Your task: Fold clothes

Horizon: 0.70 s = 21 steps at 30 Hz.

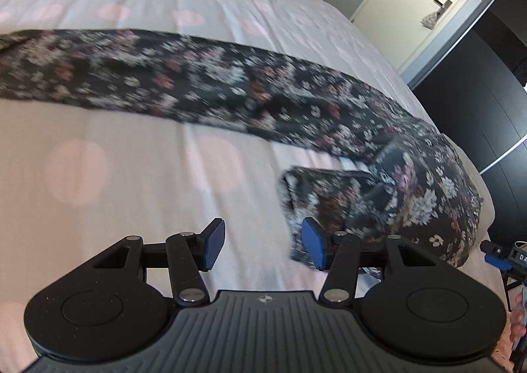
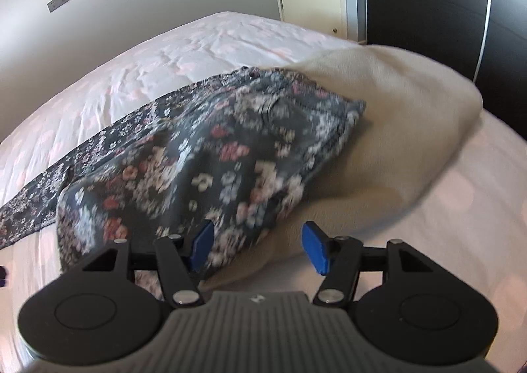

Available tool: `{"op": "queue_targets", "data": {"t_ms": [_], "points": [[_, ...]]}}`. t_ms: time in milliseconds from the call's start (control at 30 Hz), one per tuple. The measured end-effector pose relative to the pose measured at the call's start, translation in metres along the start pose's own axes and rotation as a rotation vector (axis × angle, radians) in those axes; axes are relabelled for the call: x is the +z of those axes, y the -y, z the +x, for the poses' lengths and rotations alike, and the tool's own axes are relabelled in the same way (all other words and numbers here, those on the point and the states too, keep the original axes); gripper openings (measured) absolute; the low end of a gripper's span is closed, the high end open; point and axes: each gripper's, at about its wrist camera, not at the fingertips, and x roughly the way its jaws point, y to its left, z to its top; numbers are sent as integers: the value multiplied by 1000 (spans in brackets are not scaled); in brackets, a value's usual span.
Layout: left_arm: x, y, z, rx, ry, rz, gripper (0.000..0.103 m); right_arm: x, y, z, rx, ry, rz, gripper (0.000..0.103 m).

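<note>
One dark floral garment point(image 1: 204, 83) lay stretched across the bedspread point(image 1: 131, 4), its near end bunched up against one cream pillow point(image 2: 388, 103). The two grippers hovered over it: the left gripper point(image 1: 263, 246) gaped wide and empty, and the right gripper point(image 2: 258, 248) likewise, holding nothing.

**Legible markings: almost none**

Item 1. The letters "DA" are showing in white on a small black block point(image 1: 518, 257) at the right edge of the left wrist view, just behind a blue fitting; the rest of the word is running out of frame.

Item 2. A small pale emblem, not lettering, is sitting on the grey ribbed housing point(image 1: 264, 299) in the left wrist view; a like mark is appearing on the right wrist view's grey ribbed body point(image 2: 256, 299), too blurred to read.
</note>
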Motion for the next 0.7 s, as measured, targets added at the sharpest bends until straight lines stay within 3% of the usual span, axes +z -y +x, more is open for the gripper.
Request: {"op": "queue_targets", "data": {"t_ms": [200,367,433,467,500,700], "points": [[-20,21,46,-34,-19,-65,50,-36,-11,-2,19,-18,97,63],[-29,30,72,1,-9,-81,45,-48,-28,11,23,-61,32,64],[-29,33,74,17,4,-74,37,-52,-34,17,25,-78,3,66],[-30,35,75,23,4,-69,23,-53,-38,20,21,-90,-13,66],[-30,36,75,21,-1,-68,17,-53,-41,23,12,-96,-30,66],[-29,38,55,11,33,-77,12,-55,-61,27,-30,-95,-157,66]]}}
